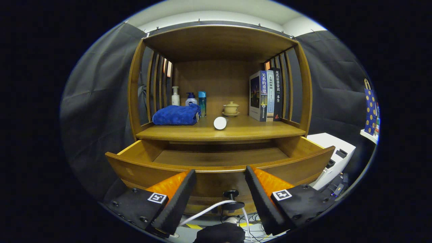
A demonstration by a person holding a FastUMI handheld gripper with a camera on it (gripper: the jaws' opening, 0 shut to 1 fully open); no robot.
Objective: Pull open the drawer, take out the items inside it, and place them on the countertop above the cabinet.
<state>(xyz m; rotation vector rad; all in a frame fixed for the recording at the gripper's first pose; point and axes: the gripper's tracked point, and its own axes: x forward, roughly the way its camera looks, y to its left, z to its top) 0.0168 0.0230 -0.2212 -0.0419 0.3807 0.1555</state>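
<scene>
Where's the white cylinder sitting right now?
The white cylinder lies on its side on the countertop above the open drawer, between the blue cloth and the lidded teacup, beyond the open gripper.

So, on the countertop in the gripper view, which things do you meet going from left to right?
Blue towel → white cylinder → lidded teacup → books. The open fingers hang before the drawer.
</scene>
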